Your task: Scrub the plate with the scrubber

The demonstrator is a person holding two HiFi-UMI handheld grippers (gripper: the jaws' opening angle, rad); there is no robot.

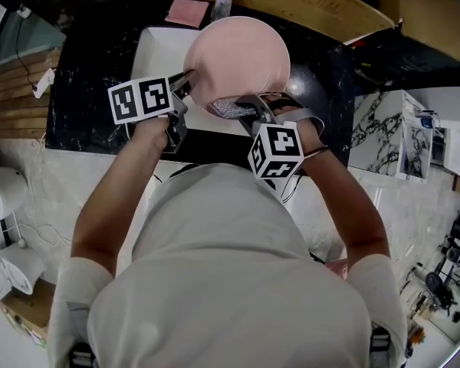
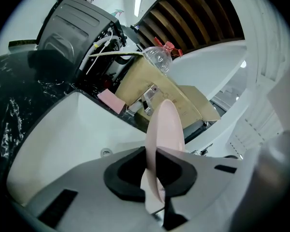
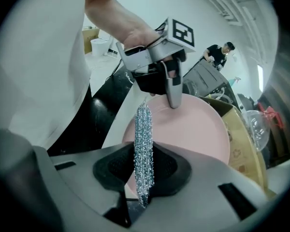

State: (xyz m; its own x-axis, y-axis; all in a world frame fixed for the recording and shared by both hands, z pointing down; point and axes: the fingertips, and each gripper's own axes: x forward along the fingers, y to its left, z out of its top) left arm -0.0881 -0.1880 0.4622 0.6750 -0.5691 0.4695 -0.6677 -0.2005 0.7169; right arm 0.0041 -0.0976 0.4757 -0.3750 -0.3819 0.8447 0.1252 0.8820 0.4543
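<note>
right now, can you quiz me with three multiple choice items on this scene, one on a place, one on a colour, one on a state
1. Where is the plate?
A. flat in a dish rack
B. held by its rim in the left gripper, above the white sink
C. on a stove

2. What colour is the plate?
A. white
B. blue
C. pink

3. What state is the right gripper in?
A. open and empty
B. shut on the plate
C. shut on the silvery scrubber

Answers:
1 B: the left gripper view shows its pads clamped on the plate's edge, with the sink below.
2 C: it is pink in all three views.
3 C: the right gripper view shows the scrubber pinched between the pads.
</note>
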